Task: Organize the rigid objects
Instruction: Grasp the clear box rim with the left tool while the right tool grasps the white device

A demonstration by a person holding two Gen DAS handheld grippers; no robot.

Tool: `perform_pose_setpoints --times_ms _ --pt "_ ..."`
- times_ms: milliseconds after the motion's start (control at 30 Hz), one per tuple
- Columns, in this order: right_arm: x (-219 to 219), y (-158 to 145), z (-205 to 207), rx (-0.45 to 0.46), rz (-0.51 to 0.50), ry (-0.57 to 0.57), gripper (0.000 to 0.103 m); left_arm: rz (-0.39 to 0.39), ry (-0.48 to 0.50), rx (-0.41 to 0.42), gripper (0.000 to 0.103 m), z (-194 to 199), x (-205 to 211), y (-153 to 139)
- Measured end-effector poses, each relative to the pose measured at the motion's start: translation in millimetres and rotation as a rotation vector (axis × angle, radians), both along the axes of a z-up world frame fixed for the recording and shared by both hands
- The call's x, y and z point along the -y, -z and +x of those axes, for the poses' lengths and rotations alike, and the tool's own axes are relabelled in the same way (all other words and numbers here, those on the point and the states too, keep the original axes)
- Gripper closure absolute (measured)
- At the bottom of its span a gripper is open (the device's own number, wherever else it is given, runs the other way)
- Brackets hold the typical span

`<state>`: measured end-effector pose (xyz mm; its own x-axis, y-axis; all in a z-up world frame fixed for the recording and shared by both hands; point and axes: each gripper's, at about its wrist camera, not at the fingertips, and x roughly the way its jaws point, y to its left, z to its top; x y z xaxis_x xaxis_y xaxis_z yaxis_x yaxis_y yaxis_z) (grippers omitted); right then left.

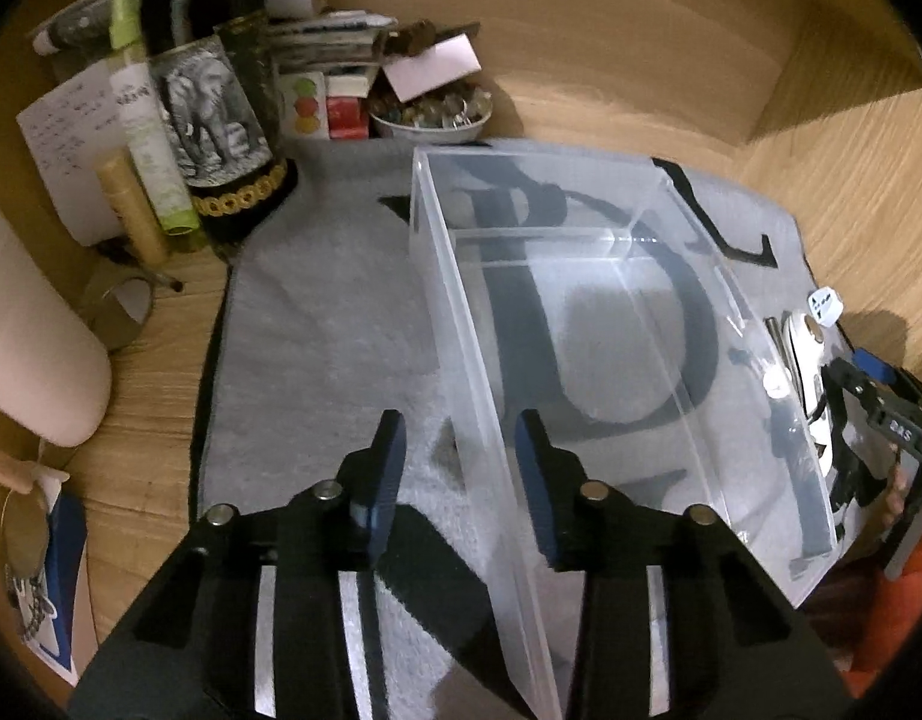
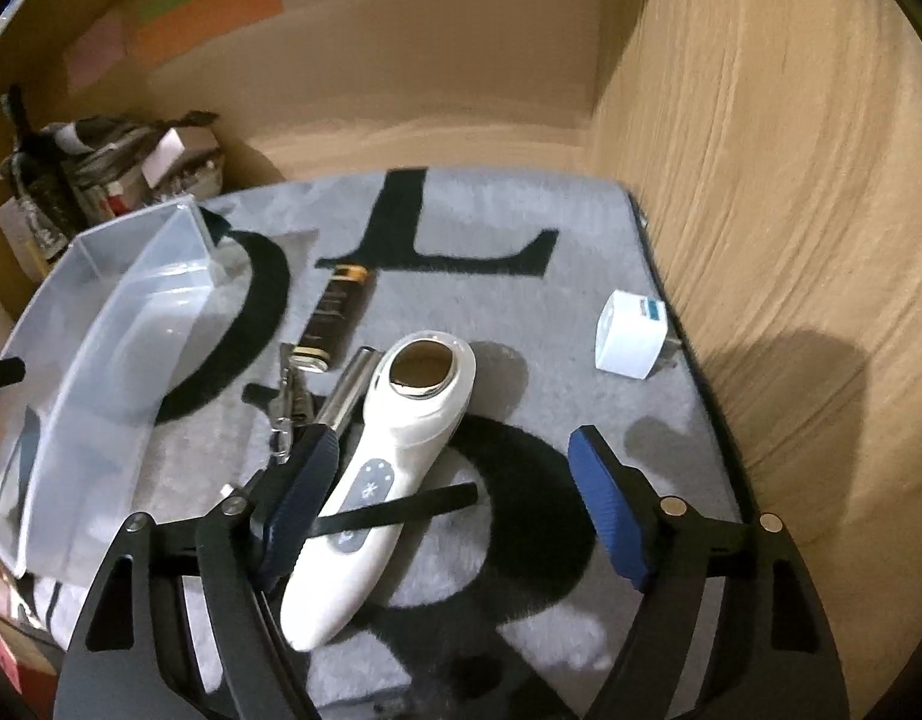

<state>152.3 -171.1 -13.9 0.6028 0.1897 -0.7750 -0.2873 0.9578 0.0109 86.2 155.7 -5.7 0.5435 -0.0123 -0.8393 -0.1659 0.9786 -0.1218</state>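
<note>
White massager (image 2: 395, 468) — between right jaws, unclamped

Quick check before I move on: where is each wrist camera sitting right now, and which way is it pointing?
Left wrist: on the left tool, open, looking forward and down at the clear plastic bin; its near wall sits between the tool's fingers.
Right wrist: on the right tool, open around the white handheld device, facing the back corner.
Shared: bin, grey mat, device; the left view also catches the right tool.
</note>
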Motion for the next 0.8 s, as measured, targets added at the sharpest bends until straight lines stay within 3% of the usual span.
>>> perform_pose_setpoints --times_ms 233,367,567,800 --pt "-12 22 22 -0.124 0.010 -0.032 0.042 -0.026 0.039 -0.034 0.087 6 7 11" --pt "-19 33 30 -0.172 0.016 -0.054 0.052 -0.025 0.035 -0.027 0.088 5 8 11" --pt "-25 33 33 -0.137 -0.012 -0.067 0.068 -0.012 0.033 -0.024 0.088 6 7 10" --pt "-20 19 28 -0.053 -0.011 -0.058 0.068 -0.017 0.019 -0.014 0.089 5 7 10"
